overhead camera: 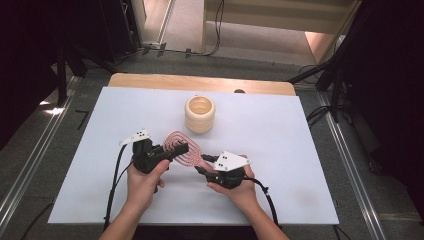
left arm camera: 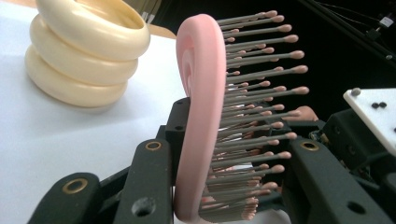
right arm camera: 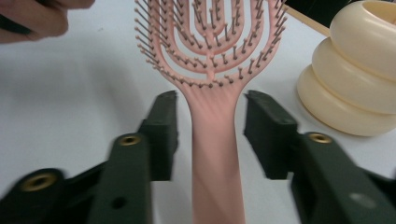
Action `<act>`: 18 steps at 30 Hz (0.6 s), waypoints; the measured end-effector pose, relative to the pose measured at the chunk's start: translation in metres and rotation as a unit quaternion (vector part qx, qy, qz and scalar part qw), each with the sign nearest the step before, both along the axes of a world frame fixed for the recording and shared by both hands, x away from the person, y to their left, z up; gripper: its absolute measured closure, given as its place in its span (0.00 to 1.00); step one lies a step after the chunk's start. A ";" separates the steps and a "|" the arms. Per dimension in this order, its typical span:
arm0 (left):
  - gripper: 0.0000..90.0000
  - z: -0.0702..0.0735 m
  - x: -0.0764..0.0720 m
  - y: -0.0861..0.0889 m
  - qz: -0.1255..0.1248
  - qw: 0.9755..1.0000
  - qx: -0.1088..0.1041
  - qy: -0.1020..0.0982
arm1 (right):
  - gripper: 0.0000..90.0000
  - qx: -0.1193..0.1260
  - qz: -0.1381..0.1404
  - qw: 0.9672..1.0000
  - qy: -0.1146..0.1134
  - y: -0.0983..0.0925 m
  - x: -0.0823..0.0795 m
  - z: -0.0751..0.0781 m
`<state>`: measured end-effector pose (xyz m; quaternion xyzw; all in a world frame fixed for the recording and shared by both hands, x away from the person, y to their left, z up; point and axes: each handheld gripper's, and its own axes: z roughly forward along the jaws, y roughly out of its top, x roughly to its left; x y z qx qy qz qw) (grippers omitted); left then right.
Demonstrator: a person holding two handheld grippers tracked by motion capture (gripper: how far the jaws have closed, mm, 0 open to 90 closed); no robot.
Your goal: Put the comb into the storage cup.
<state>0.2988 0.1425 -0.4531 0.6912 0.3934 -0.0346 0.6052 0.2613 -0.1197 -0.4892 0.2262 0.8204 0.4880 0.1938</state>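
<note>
A pink plastic vented hairbrush with grey, pink-tipped bristles is lying near the middle of the white-covered table, between the person's two hands, with its head toward a cream-coloured cup shaped like three stacked rings that is standing just beyond it. The left gripper, held in the left hand, is pinching the brush head: in the left gripper view one jaw is pressing the smooth back and the other is sitting in among the bristles. The right gripper, held in the right hand, is sitting over the handle with its jaws spread, one on each side, each showing a gap to the pink plastic.
</note>
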 end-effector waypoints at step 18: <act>0.73 0.008 -0.003 0.007 0.012 0.999 0.017 -0.043 | 0.00 0.074 -0.030 0.996 0.027 -0.027 0.003 0.009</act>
